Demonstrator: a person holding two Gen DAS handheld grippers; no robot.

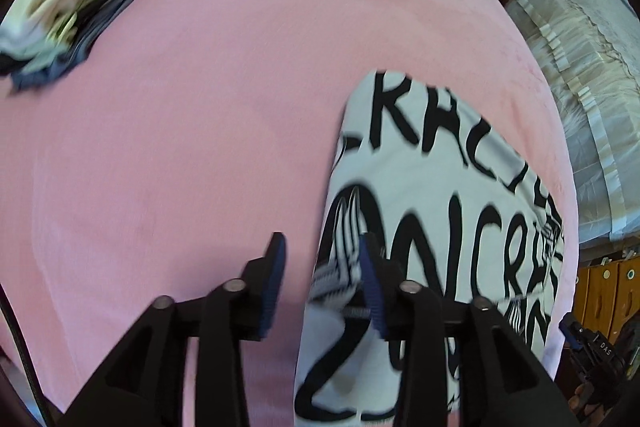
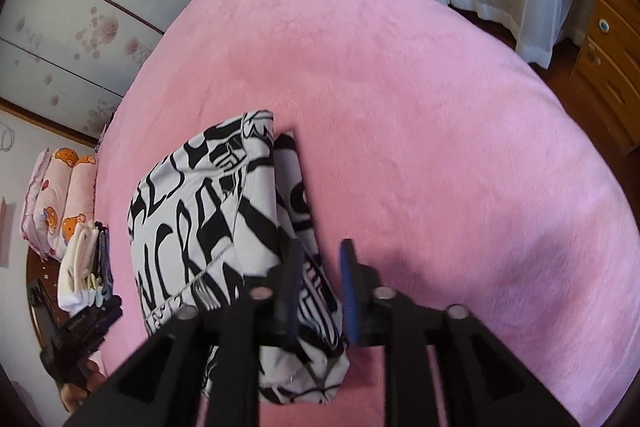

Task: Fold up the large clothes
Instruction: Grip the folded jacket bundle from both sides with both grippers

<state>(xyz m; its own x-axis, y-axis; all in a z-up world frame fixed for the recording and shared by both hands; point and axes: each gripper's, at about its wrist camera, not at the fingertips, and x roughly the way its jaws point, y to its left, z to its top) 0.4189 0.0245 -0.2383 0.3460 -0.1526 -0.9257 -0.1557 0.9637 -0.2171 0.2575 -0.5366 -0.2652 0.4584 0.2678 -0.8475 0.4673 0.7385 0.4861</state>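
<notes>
Surface: pink plush blanket (image 1: 200, 131) covering a bed, nearly bare. Room: wooden door, a second bed under a pale cover (image 1: 580, 67), wooden drawers (image 2: 612, 39), sliding panels with a pink dot pattern (image 2: 72, 39).

Garment: white cloth with black lettering (image 2: 208, 223), folded into a compact rectangle on the blanket.

Left wrist view only: print partly legible, "RAC" above "NCR"; "DAS" on the other gripper's body at the right edge. A stack of folded clothes (image 1: 72, 11) sits far left.

Right wrist view only: teddy-bear pillows (image 2: 60, 195) beyond that stack, white curtains.

Left gripper (image 1: 322, 267): fingers spread, over the garment's edge, pinching nothing. Right gripper (image 2: 320, 283): fingers spread above the folded corner, no cloth pinched.
</notes>
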